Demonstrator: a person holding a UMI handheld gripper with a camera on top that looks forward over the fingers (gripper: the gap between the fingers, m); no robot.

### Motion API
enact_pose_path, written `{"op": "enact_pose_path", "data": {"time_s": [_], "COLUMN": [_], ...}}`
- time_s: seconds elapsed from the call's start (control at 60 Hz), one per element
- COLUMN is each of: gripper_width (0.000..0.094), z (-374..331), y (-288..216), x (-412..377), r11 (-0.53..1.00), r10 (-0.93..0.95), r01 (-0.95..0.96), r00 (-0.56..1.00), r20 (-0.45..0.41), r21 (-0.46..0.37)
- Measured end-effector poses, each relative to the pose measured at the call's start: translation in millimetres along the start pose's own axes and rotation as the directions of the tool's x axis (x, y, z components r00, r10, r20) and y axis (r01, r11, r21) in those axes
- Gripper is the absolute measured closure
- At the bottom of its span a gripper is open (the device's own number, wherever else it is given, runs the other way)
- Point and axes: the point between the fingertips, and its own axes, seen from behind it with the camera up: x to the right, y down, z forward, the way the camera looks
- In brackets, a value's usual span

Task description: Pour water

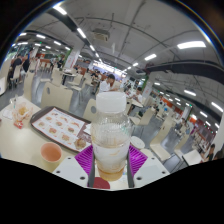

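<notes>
A clear plastic bottle with a white cap stands upright between my fingers. It holds a little yellowish liquid at the bottom. My gripper is shut on the bottle, the purple pads pressing both its sides. An orange cup stands on the white table to the left of the fingers. A small reddish thing shows just under the bottle.
A tray with food lies on the table beyond the cup. Another tray sits farther left. Chairs and tables fill the hall behind, with several people in the far background.
</notes>
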Motion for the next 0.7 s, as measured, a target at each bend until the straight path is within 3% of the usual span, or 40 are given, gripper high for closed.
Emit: {"op": "enact_pose_path", "data": {"time_s": [0.117, 0.417, 0.5, 0.617, 0.7], "gripper_width": [0.0489, 0.0487, 0.0467, 0.0366, 0.0089], "z": [16, 47, 48, 43, 34], "y": [38, 127, 128, 134, 139], "x": [-1, -20, -15, -14, -5], "r11": [0.987, 0.948, 0.939, 0.912, 0.907], "r10": [0.161, 0.308, 0.342, 0.406, 0.403], "r01": [-0.161, -0.297, -0.335, -0.395, -0.388], "r00": [0.986, 0.946, 0.935, 0.908, 0.912], "r20": [0.049, 0.102, 0.098, 0.103, 0.073], "r21": [-0.020, -0.112, -0.080, -0.114, -0.163]}}
